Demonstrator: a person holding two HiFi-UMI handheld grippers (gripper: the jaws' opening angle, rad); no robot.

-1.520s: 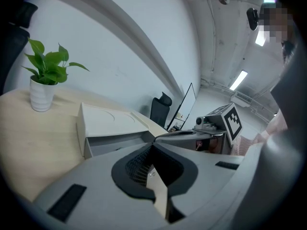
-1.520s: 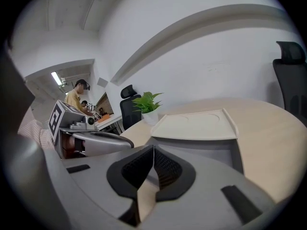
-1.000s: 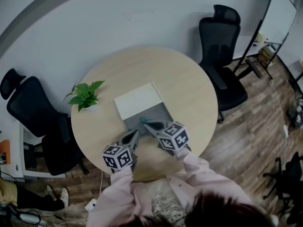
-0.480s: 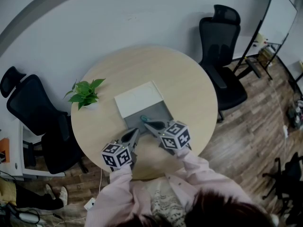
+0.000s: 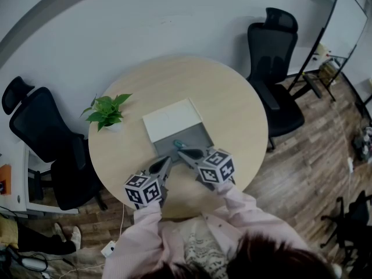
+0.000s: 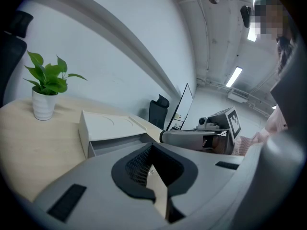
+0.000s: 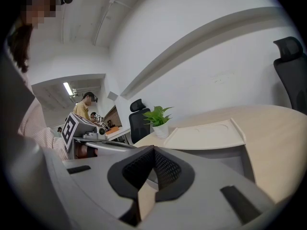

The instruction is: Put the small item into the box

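We judge the task nearly done: the small item (image 5: 177,144), a teal speck, seems to lie in the open grey tray of the box (image 5: 195,137), at its near edge, just beyond the tip of our right gripper (image 5: 182,152). That gripper's jaws are pressed together on nothing, and so are those of our left gripper (image 5: 165,163), at the box's near left corner. What may remain is sliding the white lid (image 5: 172,120) over. Both gripper views hide the item behind their own jaws, so we cannot tell whether it rests flat inside or on the rim.
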